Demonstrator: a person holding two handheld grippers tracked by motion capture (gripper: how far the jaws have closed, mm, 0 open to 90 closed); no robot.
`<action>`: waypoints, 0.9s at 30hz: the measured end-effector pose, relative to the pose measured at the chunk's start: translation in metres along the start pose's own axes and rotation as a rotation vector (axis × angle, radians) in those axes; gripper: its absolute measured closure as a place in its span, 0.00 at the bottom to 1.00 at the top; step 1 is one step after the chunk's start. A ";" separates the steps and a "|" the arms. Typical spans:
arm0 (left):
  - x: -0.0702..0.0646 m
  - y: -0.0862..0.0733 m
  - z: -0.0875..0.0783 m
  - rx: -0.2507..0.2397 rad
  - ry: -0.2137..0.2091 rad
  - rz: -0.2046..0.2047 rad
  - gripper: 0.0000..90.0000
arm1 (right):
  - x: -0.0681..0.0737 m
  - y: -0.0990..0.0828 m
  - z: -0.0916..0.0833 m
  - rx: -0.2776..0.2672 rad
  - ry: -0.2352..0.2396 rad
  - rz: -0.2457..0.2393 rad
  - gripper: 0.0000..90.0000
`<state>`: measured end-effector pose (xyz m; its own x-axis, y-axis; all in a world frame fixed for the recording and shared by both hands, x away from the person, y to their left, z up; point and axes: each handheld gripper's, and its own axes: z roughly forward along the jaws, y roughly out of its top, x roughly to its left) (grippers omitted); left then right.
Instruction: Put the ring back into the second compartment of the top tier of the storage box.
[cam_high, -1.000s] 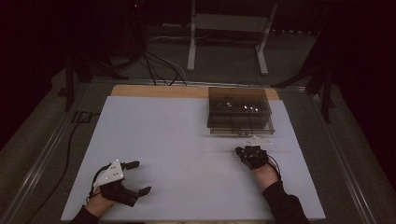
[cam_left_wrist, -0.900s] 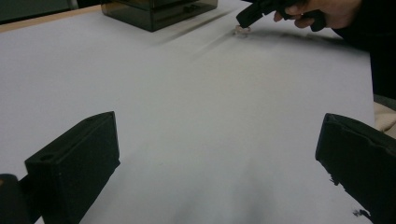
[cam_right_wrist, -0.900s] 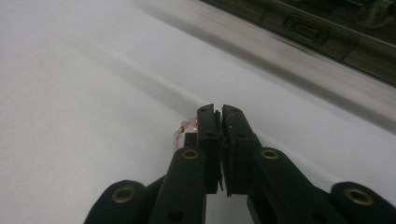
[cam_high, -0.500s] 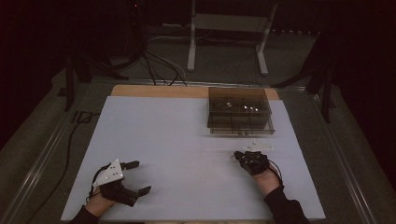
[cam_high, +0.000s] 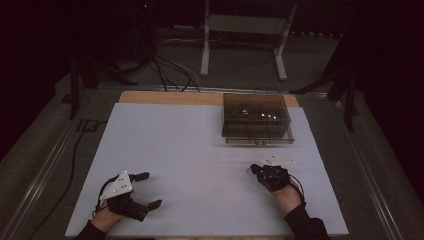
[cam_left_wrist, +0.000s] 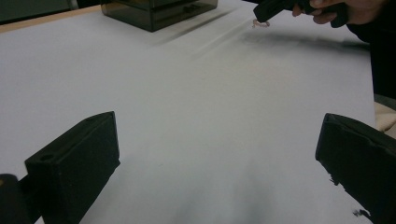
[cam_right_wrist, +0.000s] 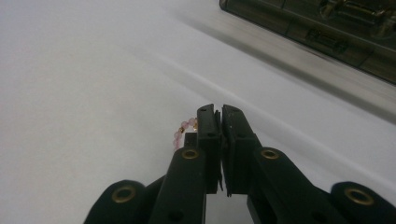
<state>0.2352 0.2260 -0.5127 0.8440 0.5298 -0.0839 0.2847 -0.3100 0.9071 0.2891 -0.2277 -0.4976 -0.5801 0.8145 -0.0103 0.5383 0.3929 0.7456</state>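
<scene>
Right gripper pinches a bead bracelet, left one idles spread

Right gripper is clenched on a small bracelet of pink beads, its two black jaws pressed flat together. I read the string as nipped between the pads, with the free loop of beads spilling out on the jaws' left side in the right gripper view. That grip makes sense to me: the bracelet is thin and limp, so a full pinch on one short stretch is the only way to carry it, and the rest simply dangles. In the left gripper view the same loop hangs from the jaw tips just above the white table cover.

I take the smoked, see-through box as my landmark. The bracelet sits near its front face, toward my side and a little to the left of its middle. Small bright pieces lie inside the box, so I judge it to be a jewellery case and the likely destination; whether its front drawer is pulled out, I cannot tell.

My left gripper rests well apart from the box, at the near left of the cover, jaws spread wide with nothing between them.
</scene>
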 end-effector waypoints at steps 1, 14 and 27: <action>0.000 0.000 0.000 0.000 -0.001 0.001 0.01 | 0.000 0.000 -0.002 -0.002 0.002 0.005 0.97; -0.001 0.000 0.000 0.001 0.000 0.003 0.01 | 0.003 0.004 -0.008 -0.010 0.006 0.005 0.97; 0.000 0.000 0.001 0.003 -0.001 0.003 0.01 | 0.008 0.012 -0.015 -0.035 0.021 0.003 0.97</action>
<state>0.2353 0.2250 -0.5130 0.8452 0.5281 -0.0816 0.2834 -0.3135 0.9063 0.2820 -0.2227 -0.4787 -0.5913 0.8065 0.0053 0.5183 0.3749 0.7686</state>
